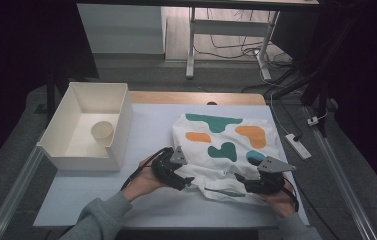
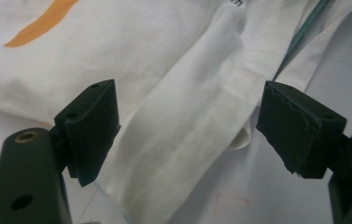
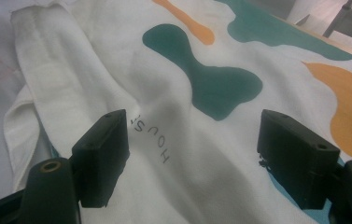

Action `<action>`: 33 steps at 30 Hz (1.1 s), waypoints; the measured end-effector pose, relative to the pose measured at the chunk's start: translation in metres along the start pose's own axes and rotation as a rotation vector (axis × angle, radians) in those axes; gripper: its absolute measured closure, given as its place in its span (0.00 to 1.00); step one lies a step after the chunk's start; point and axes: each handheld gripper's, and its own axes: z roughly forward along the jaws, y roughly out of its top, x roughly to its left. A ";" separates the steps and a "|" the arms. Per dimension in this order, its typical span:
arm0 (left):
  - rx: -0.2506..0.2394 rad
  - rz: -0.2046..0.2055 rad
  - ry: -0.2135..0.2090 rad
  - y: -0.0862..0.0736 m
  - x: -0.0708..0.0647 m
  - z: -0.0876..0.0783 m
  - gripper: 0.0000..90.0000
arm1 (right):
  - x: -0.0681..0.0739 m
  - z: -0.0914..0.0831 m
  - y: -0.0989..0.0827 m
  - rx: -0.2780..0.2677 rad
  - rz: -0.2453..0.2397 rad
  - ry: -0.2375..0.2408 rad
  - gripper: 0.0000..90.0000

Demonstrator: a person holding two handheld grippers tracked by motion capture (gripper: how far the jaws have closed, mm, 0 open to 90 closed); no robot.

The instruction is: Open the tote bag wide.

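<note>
A white cloth (image 1: 226, 145) printed with teal and orange blobs lies rumpled on the right half of the table. My left gripper (image 1: 188, 181) is at its near left corner, jaws open. In the left gripper view a folded white hem (image 2: 187, 135) runs between the wide-apart jaws of the left gripper (image 2: 187, 128), untouched by the pads. My right gripper (image 1: 240, 178) sits at the cloth's near right edge, open. In the right gripper view its jaws (image 3: 192, 156) straddle cloth (image 3: 173, 93) bearing the printed word "HOUSE" without pinching it.
A white open box (image 1: 56, 142) stands at the table's left with a small paper cup (image 1: 102, 131) inside. The table's wooden far edge (image 1: 196, 97) lies beyond the cloth. A power strip (image 1: 297, 145) lies on the floor to the right, desk legs and cables beyond.
</note>
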 end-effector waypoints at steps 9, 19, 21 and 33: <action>0.030 0.052 -0.024 0.004 -0.011 0.010 0.25 | 0.001 0.000 0.000 0.002 -0.002 0.001 0.28; 0.036 0.087 -0.030 0.003 -0.016 0.016 0.28 | 0.001 0.001 0.000 0.002 -0.003 0.004 0.28; 0.050 0.085 -0.035 0.001 -0.015 0.021 0.28 | 0.001 0.001 0.000 0.003 -0.003 0.005 0.28; 0.104 0.135 0.005 -0.004 -0.019 0.035 0.29 | 0.002 0.001 0.000 0.007 -0.002 0.009 0.28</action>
